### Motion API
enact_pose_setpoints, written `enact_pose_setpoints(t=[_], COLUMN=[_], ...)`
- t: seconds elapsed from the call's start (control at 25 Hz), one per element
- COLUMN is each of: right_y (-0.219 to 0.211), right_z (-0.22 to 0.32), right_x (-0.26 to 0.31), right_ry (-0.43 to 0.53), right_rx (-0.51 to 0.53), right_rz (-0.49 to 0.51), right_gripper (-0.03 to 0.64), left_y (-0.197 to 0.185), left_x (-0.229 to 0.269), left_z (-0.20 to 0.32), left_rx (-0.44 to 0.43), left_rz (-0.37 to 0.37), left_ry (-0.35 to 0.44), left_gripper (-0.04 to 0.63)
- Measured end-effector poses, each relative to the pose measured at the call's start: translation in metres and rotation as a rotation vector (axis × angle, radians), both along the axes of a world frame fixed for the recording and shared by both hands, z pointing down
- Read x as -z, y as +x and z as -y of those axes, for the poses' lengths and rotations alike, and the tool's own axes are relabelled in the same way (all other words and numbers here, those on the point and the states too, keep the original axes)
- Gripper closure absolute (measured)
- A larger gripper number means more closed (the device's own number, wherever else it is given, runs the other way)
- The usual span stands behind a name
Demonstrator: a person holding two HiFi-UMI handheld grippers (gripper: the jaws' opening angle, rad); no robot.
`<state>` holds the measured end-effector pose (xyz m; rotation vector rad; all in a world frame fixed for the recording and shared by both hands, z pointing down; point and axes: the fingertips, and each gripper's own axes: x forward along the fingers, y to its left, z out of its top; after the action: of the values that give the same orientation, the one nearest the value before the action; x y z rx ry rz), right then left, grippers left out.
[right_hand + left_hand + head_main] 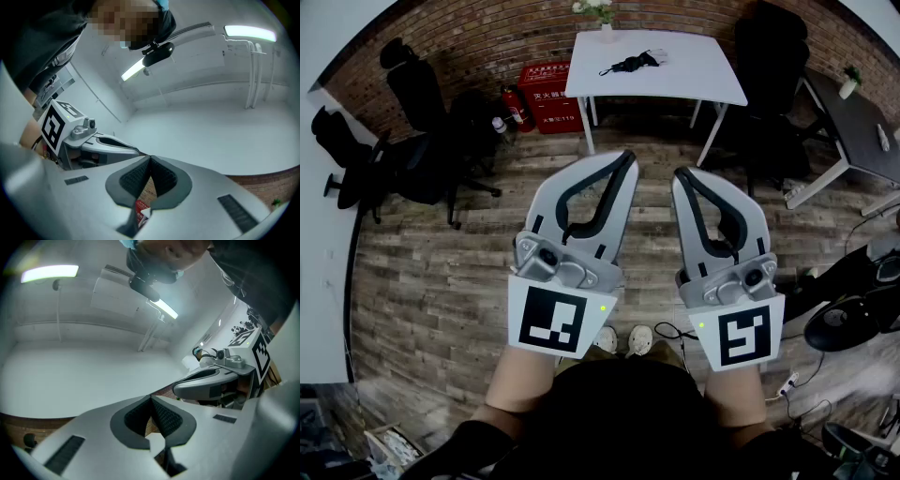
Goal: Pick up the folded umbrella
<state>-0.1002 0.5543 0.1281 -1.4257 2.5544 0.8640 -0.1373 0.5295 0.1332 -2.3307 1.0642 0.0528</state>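
Head view: folded umbrella [633, 64], upper centre, on white table [703, 80]. Probably light, with soft fabric over a stiff core; grasp mid-body. Left gripper [624, 159] and right gripper [682, 176] both closed, empty.

Head view: from above, steeply down, close over left gripper [626, 161] and right gripper [682, 176]; white bench [694, 84] far off at 12 o'clock. Gripper views: tilted up along own jaws toward ceiling [70, 301], catching the other gripper at 3 and 9 o'clock. Shared with head view: brick wall [487, 37].

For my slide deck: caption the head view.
Left tongs and right tongs, shut and empty, face the folded umbrella on the white table.
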Motion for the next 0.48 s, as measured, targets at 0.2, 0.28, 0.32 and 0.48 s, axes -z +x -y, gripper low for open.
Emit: enact_pose_setpoints(t=[0.2, 0.28, 0.32, 0.48], right_y=[0.001, 0.002, 0.004, 0.014], right_z=[0.0, -0.001, -0.001, -0.001], right_x=[-0.001, -0.003, -0.004, -0.006], right_ry=[-0.001, -0.003, -0.004, -0.01], right_rx=[0.004, 0.005, 0.005, 0.004], right_rz=[0.002, -0.003, -0.005, -0.005], right_gripper=[0.588, 0.588, 0.588, 0.588], left_y=[0.006, 0.007, 0.008, 0.013], left_x=[0.0, -0.001, -0.002, -0.001], left_z=[-0.002, -0.002, -0.001, 0.0], left_rx=[-0.01, -0.007, -0.003, 0.015], left_rz=[0.017, 0.02, 0.017, 0.004], left_ry=[0.007, 0.0, -0.006, -0.012], left_gripper=[0.583, 0.583, 0.583, 0.583])
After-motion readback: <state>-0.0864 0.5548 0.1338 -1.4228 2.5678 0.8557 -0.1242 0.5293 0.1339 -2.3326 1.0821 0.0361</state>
